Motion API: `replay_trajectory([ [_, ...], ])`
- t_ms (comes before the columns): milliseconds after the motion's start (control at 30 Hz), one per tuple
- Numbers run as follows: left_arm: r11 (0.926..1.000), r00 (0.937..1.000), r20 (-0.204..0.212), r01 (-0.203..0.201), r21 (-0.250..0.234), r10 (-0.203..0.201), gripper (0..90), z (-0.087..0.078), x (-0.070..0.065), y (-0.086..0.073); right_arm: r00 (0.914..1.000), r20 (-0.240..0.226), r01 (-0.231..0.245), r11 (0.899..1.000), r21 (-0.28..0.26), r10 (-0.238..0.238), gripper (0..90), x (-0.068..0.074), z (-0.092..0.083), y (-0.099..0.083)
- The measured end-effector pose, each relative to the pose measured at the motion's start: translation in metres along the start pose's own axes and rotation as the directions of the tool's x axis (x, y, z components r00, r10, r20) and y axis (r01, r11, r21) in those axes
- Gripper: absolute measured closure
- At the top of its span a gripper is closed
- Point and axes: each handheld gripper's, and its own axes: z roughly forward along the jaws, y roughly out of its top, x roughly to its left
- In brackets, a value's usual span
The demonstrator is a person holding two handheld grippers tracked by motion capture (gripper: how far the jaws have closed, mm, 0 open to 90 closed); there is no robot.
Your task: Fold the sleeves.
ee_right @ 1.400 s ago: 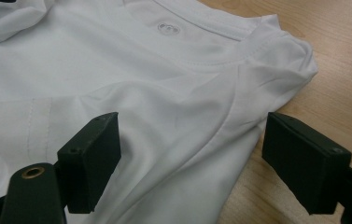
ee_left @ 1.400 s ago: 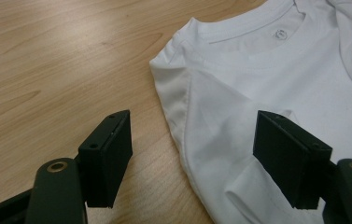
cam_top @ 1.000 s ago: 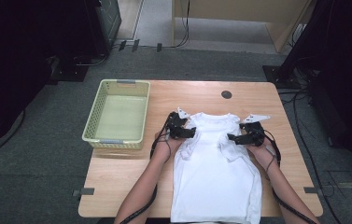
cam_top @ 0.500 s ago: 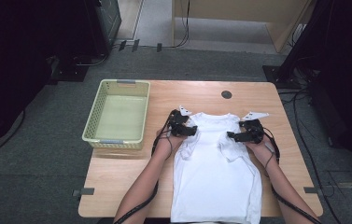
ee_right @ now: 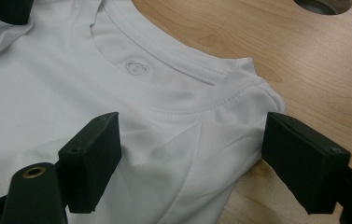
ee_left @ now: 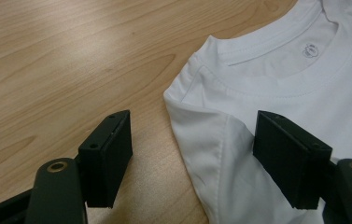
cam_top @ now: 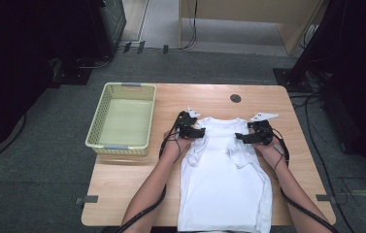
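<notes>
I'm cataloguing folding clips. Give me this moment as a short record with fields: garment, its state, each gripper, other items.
garment: white T-shirt lying flat on the wooden table, collar away from the person
state: both sleeves folded inward over the body
left gripper: jaws open, straddling the shoulder edge, not pinching
right gripper: jaws open over the other shoulder, not pinching
other items: pale green basket left of the shirt, nothing visible inside

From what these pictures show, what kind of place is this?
Probably a lab or recording room, not a home: one wooden table on grey carpet, cables across the floor, and only a white T-shirt and a basket on it.
</notes>
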Motion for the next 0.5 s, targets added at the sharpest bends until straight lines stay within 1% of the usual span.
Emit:
replay_trajectory([
  [133, 1.0, 1.0, -0.009, -0.002, -0.004, 0.002, 28.7, 0.002, 0.002, 0.0, 1.0, 0.001, -0.008, 1.0, -0.001, 0.008, 20.3, -0.001, 0.002, 0.002],
  [267, 0.9993, 0.9991, -0.022, -0.036, 0.008, 0.036, 28.8, 0.004, 0.002, 0.003, 0.9999, 0.012, -0.005, 1.0, -0.001, 0.005, 20.3, -0.004, 0.003, 0.002],
  [300, 0.9992, 0.9989, -0.025, -0.039, 0.009, 0.039, 28.8, 0.004, 0.003, 0.004, 0.9999, 0.015, -0.007, 1.0, -0.003, 0.007, 20.4, -0.005, 0.002, 0.003],
  [400, 0.9979, 0.9976, -0.029, -0.062, 0.017, 0.062, 28.8, 0.005, 0.002, 0.006, 0.9996, 0.015, -0.024, 1.0, -0.013, 0.024, 21.7, -0.009, 0.003, 0.002],
  [433, 0.9979, 0.9976, -0.027, -0.063, 0.013, 0.063, 28.8, 0.005, 0.002, 0.007, 0.9993, 0.016, -0.034, 0.999, -0.015, 0.034, 21.8, -0.01, 0.003, 0.002],
  [500, 0.9988, 0.9986, -0.022, -0.048, 0.003, 0.048, 28.8, 0.007, 0.001, 0.007, 0.9991, 0.017, -0.037, 0.999, -0.015, 0.038, 21.8, -0.012, 0.004, 0.002],
])
